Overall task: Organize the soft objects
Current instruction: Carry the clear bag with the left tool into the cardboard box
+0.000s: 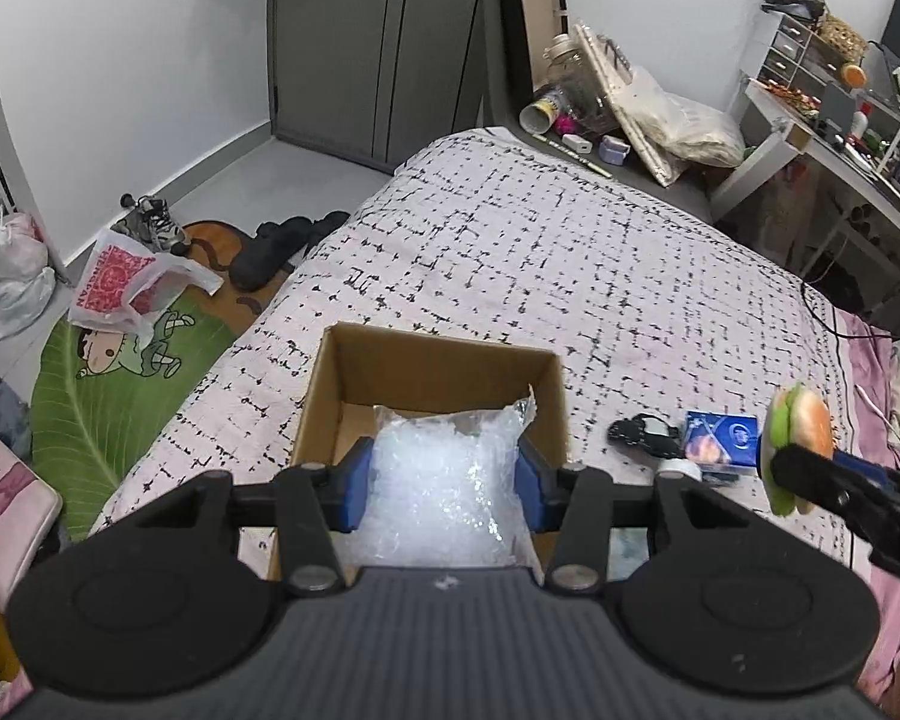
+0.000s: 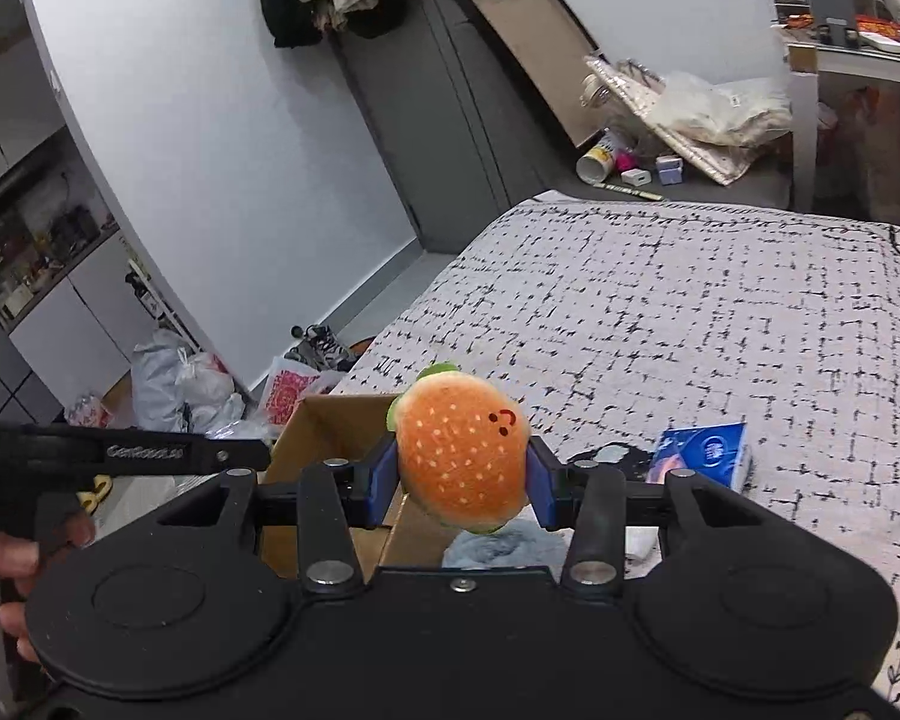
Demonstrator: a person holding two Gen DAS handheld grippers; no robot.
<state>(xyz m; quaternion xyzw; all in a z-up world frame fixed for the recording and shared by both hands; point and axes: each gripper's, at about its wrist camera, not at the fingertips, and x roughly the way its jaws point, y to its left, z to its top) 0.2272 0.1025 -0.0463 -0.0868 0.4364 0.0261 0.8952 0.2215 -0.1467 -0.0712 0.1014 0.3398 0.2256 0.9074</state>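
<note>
Now, left gripper [image 1: 441,483]: clamped on bubble wrap [image 1: 444,480], over the box [image 1: 438,360].
Right gripper [image 2: 462,480]: squeezing burger plush [image 2: 462,456].
Box from plush: ten o'clock, near.

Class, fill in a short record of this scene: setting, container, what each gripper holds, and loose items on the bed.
setting: bed with a black-and-white patterned cover
container: open cardboard box on the bed
left gripper: shut on a clear bubble-wrap bag, over the box
right gripper: shut on a plush burger, held clear of the bed
loose items: blue packet, black object beside it
</note>
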